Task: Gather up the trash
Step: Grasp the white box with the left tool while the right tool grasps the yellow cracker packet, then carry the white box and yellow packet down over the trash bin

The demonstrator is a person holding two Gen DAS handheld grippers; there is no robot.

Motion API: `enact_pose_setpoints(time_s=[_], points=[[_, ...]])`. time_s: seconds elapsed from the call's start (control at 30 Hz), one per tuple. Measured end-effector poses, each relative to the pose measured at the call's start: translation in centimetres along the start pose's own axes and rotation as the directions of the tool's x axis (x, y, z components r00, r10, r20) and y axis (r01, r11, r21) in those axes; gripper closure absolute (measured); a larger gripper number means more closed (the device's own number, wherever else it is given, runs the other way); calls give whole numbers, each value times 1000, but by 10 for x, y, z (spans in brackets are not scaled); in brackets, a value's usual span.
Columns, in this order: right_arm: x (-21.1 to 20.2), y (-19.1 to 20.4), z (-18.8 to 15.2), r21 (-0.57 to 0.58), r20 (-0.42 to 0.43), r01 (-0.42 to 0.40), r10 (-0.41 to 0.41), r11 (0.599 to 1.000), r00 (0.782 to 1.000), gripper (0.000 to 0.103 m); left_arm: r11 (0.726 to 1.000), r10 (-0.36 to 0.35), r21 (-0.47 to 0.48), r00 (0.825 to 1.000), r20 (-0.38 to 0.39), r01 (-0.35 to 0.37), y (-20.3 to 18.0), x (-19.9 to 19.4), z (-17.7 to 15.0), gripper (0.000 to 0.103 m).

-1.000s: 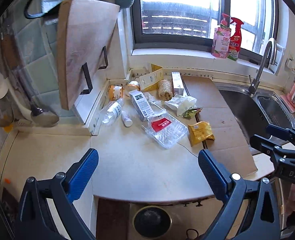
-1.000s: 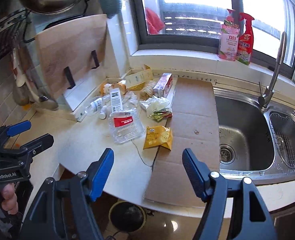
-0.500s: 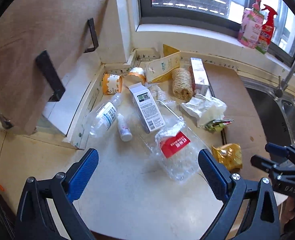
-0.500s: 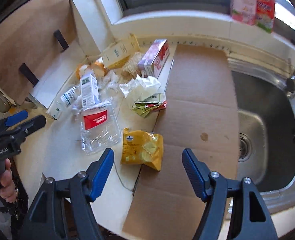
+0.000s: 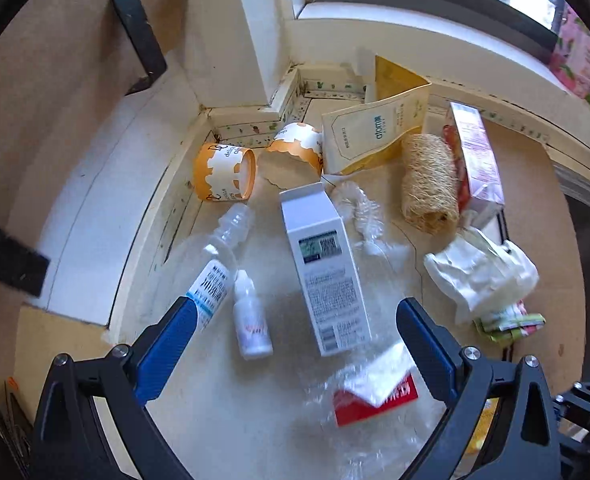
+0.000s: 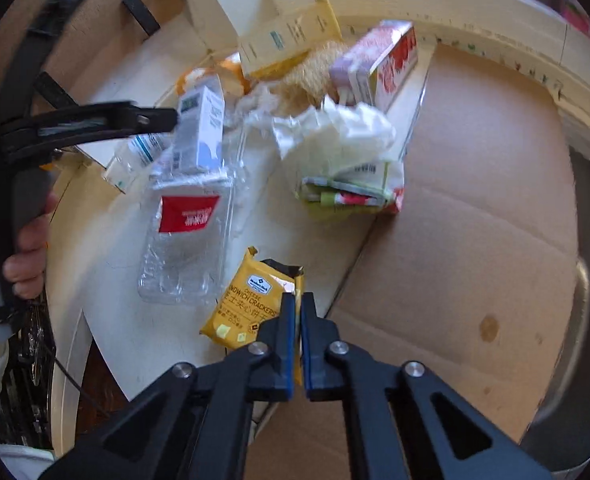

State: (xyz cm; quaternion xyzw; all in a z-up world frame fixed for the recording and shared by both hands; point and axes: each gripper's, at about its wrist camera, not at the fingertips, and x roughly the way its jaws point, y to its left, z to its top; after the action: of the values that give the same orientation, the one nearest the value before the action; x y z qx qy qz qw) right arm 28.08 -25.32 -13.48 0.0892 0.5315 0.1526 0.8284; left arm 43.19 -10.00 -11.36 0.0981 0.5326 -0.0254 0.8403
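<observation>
In my left wrist view my left gripper [image 5: 295, 344] hangs wide open over the litter at mid-frame, its blue pads either side of the white carton [image 5: 323, 276] and dropper bottle [image 5: 251, 320] but touching neither, which I judge lines me up for a pick; the clear tray [image 5: 371, 412] at lower right is a glare-washed blur. In my right wrist view my right gripper [image 6: 298, 312] has just been closing and now pinches the torn edge of the yellow cracker packet [image 6: 251, 300] at lower centre on the counter [image 6: 107, 320], the held corner hidden behind my pads.
</observation>
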Motion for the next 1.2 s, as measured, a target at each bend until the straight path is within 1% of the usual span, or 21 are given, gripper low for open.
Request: enact_pose_setpoints(time_s=[0.07,0.13,0.23,0.3,0.33,0.37,0.4,0.5,0.57,0.67,0.8,0.93,1.0,1.07,1.1,1.2], points=[[-11,-7,6,26,58,-7,6,1000,998,101,1000,13,-7,1000,-23,-13,-2,13,7,5],[-19,-13,11,47,112,-2,-3,999,994,101,1000,17,-17,999,-51,-18,-5,24,12,11],[-28,-28,12,107,177,-8,-11,994,984,101,999,9,-39,996,-91,-13,-7,38,14,22],[-30,-35,13,146,202,-13,-17,989,979,101,999,4,-50,994,-108,-10,-7,44,13,41],[-30,-40,14,162,209,-16,-19,987,978,101,998,-6,-58,993,-121,-1,-7,47,11,47],[-31,-43,13,176,215,-21,-18,984,976,101,998,-17,-64,991,-130,9,-6,50,10,61],[-31,-44,13,189,220,-26,-17,982,975,101,997,-26,-71,991,-135,17,-6,51,8,62],[-33,-46,12,198,225,-34,-12,980,974,101,997,-27,-76,995,-101,20,-4,45,5,67],[-35,-45,9,199,229,-40,-7,979,973,101,996,-33,-83,996,-82,26,-2,36,2,68],[-40,-41,5,195,237,-43,-4,980,971,101,996,-40,-85,999,-29,37,2,12,-7,68],[-49,-33,-1,192,256,-53,2,980,967,101,995,-52,-80,998,27,54,1,-25,-21,68],[-62,-22,-11,176,269,-54,5,983,963,101,995,-68,-72,995,78,74,5,-71,-45,68],[-67,-14,-16,162,270,-46,1,986,963,101,994,-78,-71,993,91,85,7,-89,-56,68],[-74,-7,-23,158,275,-40,-5,987,961,101,993,-96,-64,991,95,102,9,-108,-74,68],[-79,-2,-28,158,283,-39,-7,987,959,101,992,-103,-59,990,96,109,12,-110,-78,68],[-98,15,-45,149,324,-28,-22,988,946,101,992,-118,-31,988,105,122,18,-134,-111,68]])
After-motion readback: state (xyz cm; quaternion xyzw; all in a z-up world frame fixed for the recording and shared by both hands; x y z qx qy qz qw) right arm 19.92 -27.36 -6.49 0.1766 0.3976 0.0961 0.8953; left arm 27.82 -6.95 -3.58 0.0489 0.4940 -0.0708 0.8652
